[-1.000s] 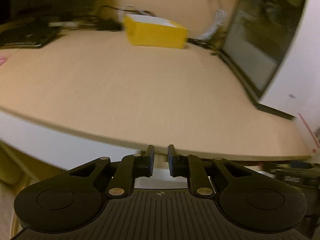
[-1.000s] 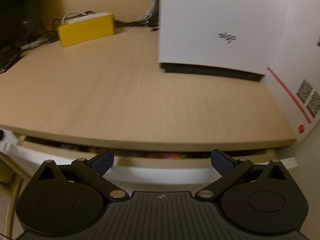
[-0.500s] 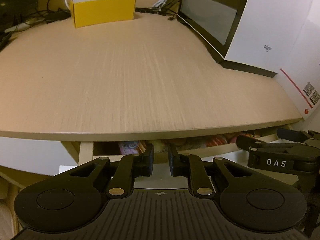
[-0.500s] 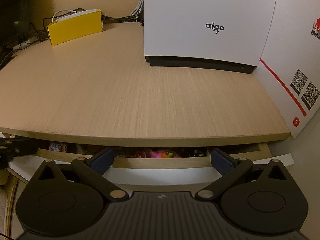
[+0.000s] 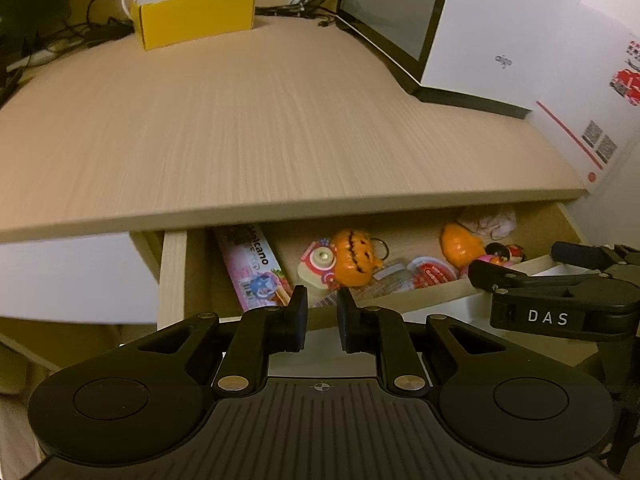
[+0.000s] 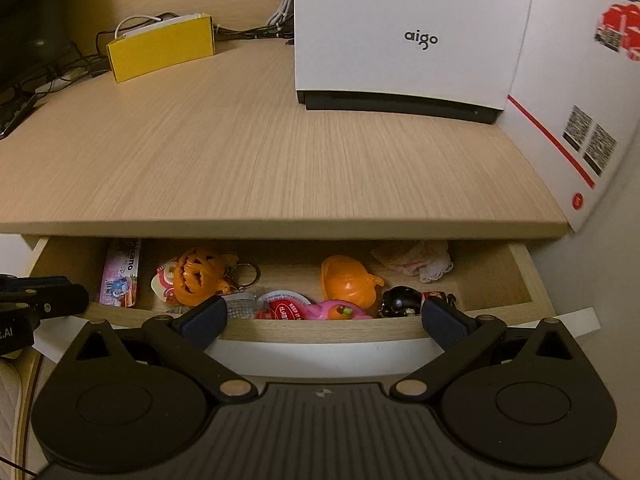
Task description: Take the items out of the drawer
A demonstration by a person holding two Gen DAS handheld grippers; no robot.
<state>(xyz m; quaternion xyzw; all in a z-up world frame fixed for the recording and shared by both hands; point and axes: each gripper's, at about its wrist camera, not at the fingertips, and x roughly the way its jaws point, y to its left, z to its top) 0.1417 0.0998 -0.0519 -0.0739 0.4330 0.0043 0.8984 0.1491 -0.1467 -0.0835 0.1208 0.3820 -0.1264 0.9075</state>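
The drawer (image 6: 320, 331) under the wooden desktop (image 6: 280, 152) stands partly pulled out. Inside lie a pink packet (image 6: 120, 276), an orange pumpkin keychain (image 6: 200, 276), red-lidded cups (image 6: 282, 308), an orange shell (image 6: 348, 280), a pink duck toy (image 6: 336, 312), a black toy (image 6: 400, 300) and a crumpled lace cloth (image 6: 420, 262). My right gripper (image 6: 324, 320) is open, its fingers spread wide just over the drawer front, holding nothing. My left gripper (image 5: 322, 306) sits at the drawer's left end near the packet (image 5: 256, 272) and pumpkin (image 5: 354, 258), its fingers nearly together with nothing between them.
A yellow box (image 6: 160, 48) with cables stands at the back of the desk. A white aigo box (image 6: 400, 32) and a white carton with a red stripe (image 6: 580, 100) block the right side. The desktop overhangs the rear of the drawer.
The drawer has come out further, so its contents show now. The left view swung right toward the drawer, and both views look down from higher. Neither gripper changed its opening.
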